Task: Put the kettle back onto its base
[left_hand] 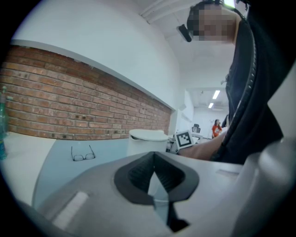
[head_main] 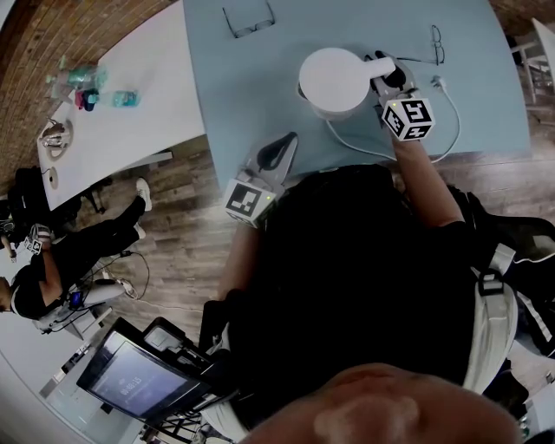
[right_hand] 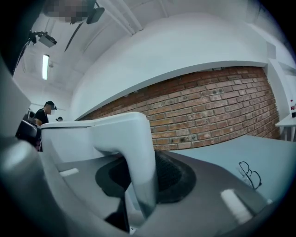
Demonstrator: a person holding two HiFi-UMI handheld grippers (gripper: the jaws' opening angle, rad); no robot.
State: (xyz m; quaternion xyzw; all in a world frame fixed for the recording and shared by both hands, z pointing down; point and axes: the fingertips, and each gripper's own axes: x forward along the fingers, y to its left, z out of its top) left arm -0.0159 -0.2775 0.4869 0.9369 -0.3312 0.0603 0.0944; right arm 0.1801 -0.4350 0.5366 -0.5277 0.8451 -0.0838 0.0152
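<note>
Kettle (head_main: pixel 334 82) first, from your head view: white and upright on the pale blue bench (head_main: pixel 260 95), its white cable (head_main: pixel 355 147) looping toward the bench's near edge; whatever base may sit beneath it is hidden by its body; your right tool (head_main: pixel 386 76) is at its right side, while your left tool (head_main: pixel 282 149) hangs at the bench's near edge, well apart from the kettle; a pair of glasses (head_main: pixel 251 17) lies at the far side. Left gripper view: jaws drawn together, only a sliver between the pads, nothing held; kettle and glasses lie ahead before a brick wall (left_hand: pixel 69 106). Right gripper view: jaws clamped on the kettle's handle (right_hand: pixel 138 162), which stands upright between the pads.
</note>
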